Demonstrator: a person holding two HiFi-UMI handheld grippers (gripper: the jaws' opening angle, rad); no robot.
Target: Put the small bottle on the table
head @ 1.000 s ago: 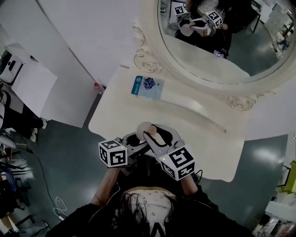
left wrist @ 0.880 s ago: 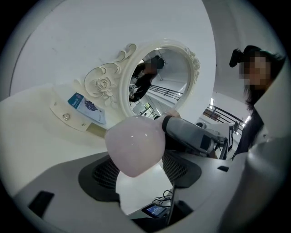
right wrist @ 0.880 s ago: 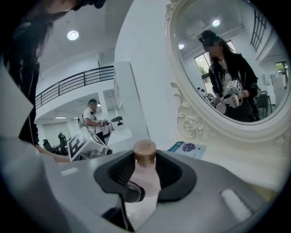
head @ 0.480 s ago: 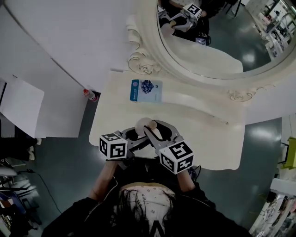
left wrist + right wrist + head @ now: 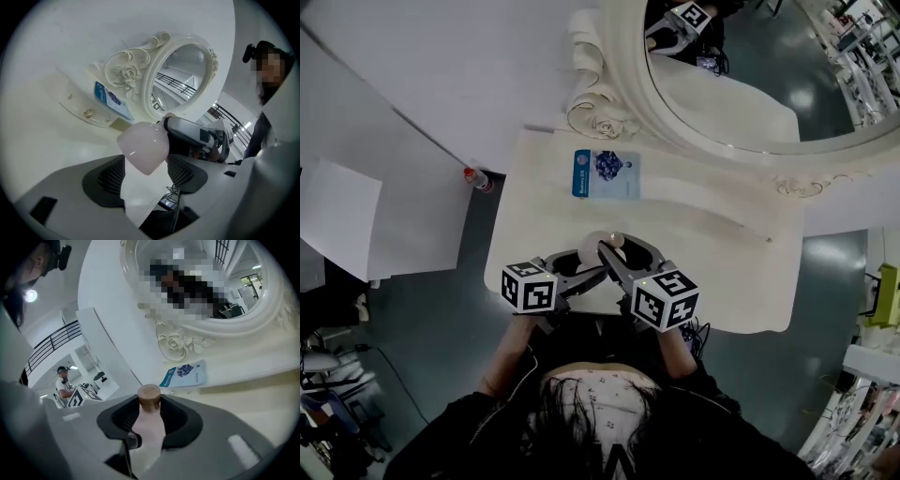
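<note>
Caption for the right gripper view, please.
Right hand-held gripper clamps a pink cork-capped small bottle before an ornate mirror.

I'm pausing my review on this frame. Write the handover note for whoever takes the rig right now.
Left tongs: shut on the rounded pink end of the small bottle.
Right tongs: shut on the bottle's body, brown cap at the tips.
Bottle: held by both over the near side of the table; a blue packet lies further back.
Done: bottle in grip.
Left: set it on the table, release.
</note>
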